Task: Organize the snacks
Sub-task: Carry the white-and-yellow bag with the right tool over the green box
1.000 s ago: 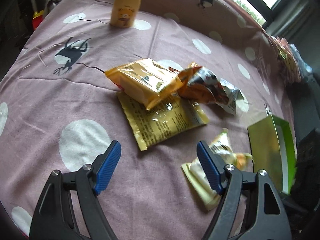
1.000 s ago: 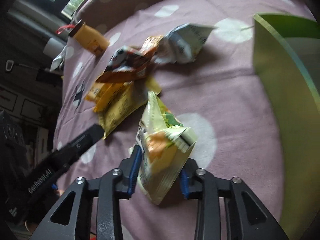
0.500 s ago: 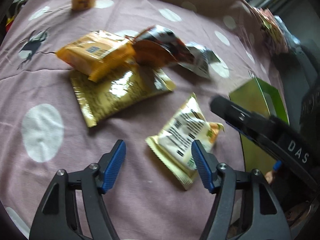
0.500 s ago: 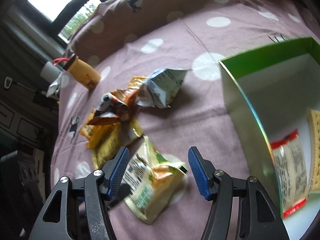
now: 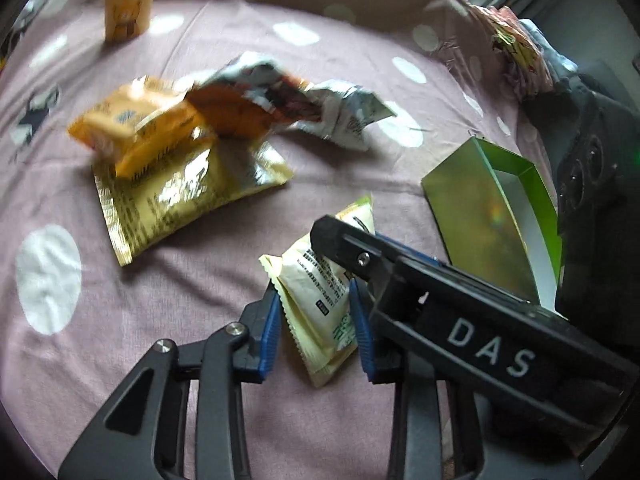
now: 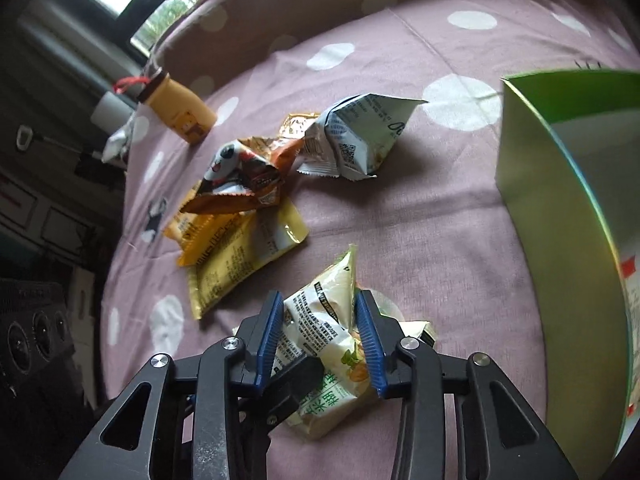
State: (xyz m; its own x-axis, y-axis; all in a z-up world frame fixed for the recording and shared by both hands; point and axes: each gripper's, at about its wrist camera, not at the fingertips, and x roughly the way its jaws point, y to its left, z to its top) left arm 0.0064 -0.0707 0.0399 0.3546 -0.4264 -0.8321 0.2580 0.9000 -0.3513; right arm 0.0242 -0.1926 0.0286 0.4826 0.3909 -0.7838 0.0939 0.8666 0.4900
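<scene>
A cream-yellow snack packet (image 5: pixel 316 304) (image 6: pixel 320 324) lies on the mauve spotted cloth (image 5: pixel 200 300). My left gripper (image 5: pixel 316 332) straddles it, its jaws closing, and both blue pads (image 5: pixel 270 332) touch the packet's long edges. My right gripper (image 6: pixel 320 340) is closing on the same packet from the other side, pads (image 6: pixel 366 340) against its sides. One of the right gripper's fingers (image 5: pixel 400 268) crosses over the packet in the left wrist view. A left fingertip (image 6: pixel 296 378) shows under the packet in the right wrist view. The open green box (image 5: pixel 472 208) (image 6: pixel 560 208) stands to the right.
A pile of snacks lies beyond: an orange packet (image 5: pixel 132 132), a flat gold packet (image 5: pixel 180 196) (image 6: pixel 240 256), a crumpled brown-orange bag (image 6: pixel 240 176) and a white bag (image 6: pixel 360 136). A yellow bottle (image 6: pixel 180 112) stands far back. A black speaker (image 5: pixel 588 184) sits past the box.
The left gripper swung right from the pile to the cream packet and narrowed around it. The right gripper let the packet down onto the cloth, widened, then narrowed on it again.
</scene>
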